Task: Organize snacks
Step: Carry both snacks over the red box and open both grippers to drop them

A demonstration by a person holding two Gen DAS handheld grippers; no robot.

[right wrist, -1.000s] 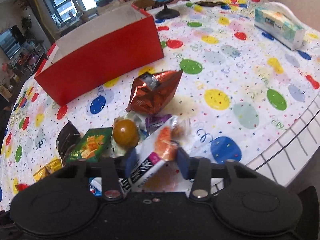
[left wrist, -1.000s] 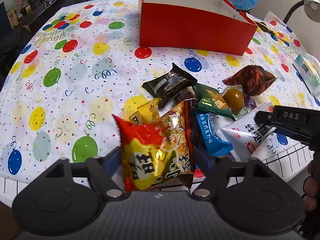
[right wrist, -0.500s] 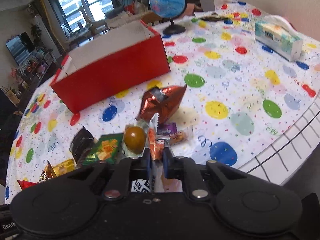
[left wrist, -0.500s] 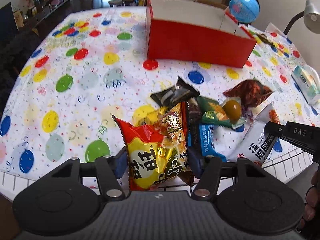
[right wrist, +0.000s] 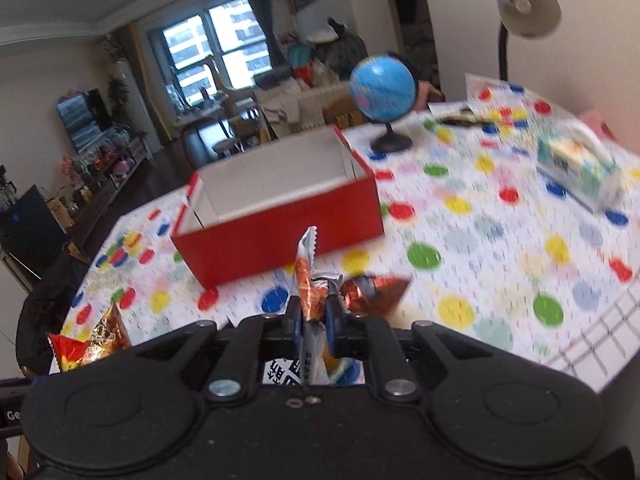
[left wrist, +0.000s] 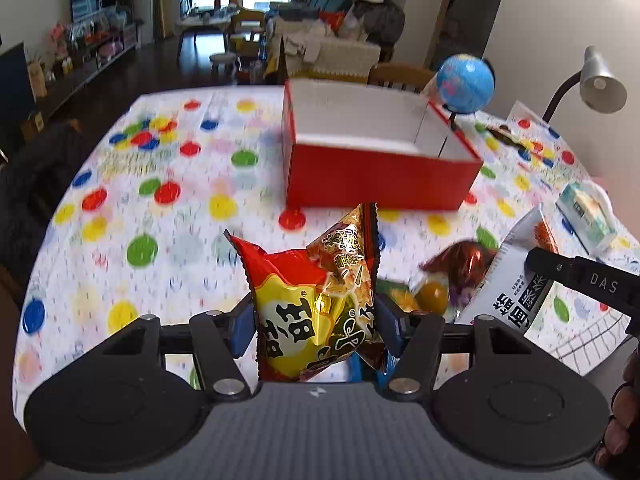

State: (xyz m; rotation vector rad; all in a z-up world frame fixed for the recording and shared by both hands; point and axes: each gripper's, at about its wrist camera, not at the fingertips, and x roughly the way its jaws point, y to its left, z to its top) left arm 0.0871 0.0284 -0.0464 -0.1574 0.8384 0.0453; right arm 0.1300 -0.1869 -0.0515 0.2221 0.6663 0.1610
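While both grippers are lifted above the near edge of the table (left wrist: 120, 208), each one clamps crinkly foil packaging. The left gripper (left wrist: 314, 326) has its blue-padded jaws spread fairly wide around two puffy packets pressed together: a glossy red and yellow snack bag (left wrist: 286, 304) and a gold and brown foil packet (left wrist: 350, 264), both standing upright with pointed, serrated tops. The right gripper (right wrist: 314, 320) has its jaws nearly closed on a thin white sachet (right wrist: 306, 276), seen edge-on, its zigzag-cut end pointing up; in the left wrist view the same sachet (left wrist: 516, 276) shows flat white plastic with black characters.

Just beyond, near the table's front edge, a crumpled copper-coloured foil bag (right wrist: 374, 290) lies on the balloon-printed tablecloth (right wrist: 500, 240), beside a small round amber sweet (left wrist: 432, 296) in clear wrap.

Toward the middle of the table stands the rectangular red cardboard box (left wrist: 380, 178), open at the top, with a plain white lining. A soft tissue pack (right wrist: 576, 166) rests near the right edge. At the far edge stand a smooth blue globe (right wrist: 384, 90) on a black foot and a metal lamp (right wrist: 528, 12).
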